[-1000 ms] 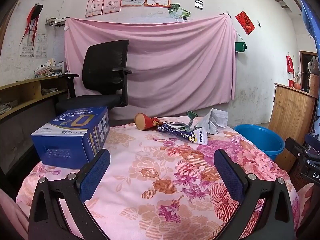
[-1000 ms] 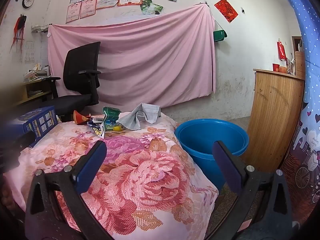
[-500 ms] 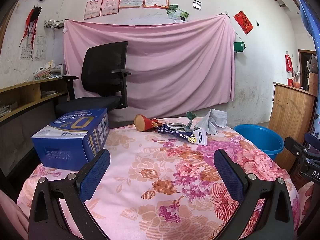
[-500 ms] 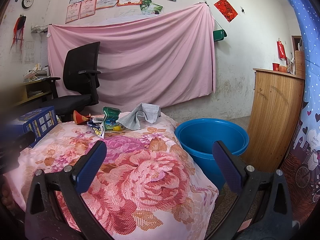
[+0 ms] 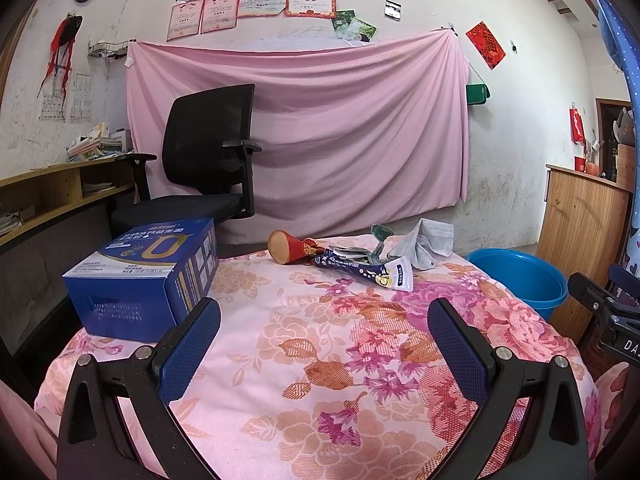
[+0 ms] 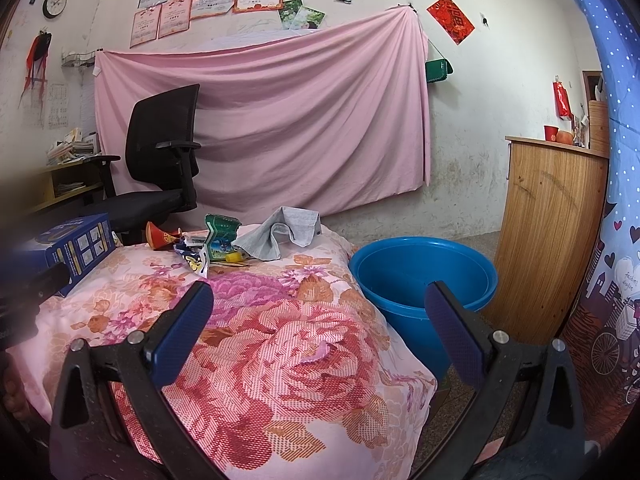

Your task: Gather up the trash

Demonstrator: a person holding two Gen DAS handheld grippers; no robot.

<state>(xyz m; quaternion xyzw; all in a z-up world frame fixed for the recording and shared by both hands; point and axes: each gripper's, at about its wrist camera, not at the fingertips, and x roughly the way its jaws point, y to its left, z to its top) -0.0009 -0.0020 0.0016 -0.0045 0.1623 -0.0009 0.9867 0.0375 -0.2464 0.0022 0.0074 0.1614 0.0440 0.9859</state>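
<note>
Trash is lying in a small heap at the far side of the floral tablecloth [image 5: 320,380] in the left wrist view: a red paper cup [image 5: 290,247] tipped on its side, a dark blue wrapper [image 5: 362,269] stretched out toward the camera, and a crumpled grey cloth [image 5: 426,242] behind it. The left gripper [image 5: 324,334] is hovering low over the near part of the table with its jaws spread wide and nothing between them. A blue box [image 5: 148,276] is sitting just beside its left finger, so that side is looking tight, while the cloth ahead is lying bare up to the heap.

In the right wrist view the right gripper [image 6: 318,322] is likewise gaping wide and empty, pointing over the table's right-hand corner. The blue basin [image 6: 424,276] is standing on the floor just beside the table edge, below the heap and probably serving as the bin. A green packet [image 6: 221,238] and a small yellow piece [image 6: 233,257] are showing among the wrappers here.

All of it is looking light, thin and limp; the wrapper is likely slippery, so pinching it across its flat middle seems safest, and the cup by its rim. The tablecloth is soft and may be getting snagged if the fingers dig low. A wooden cabinet [image 6: 552,236] is crowding the far side of the basin.
</note>
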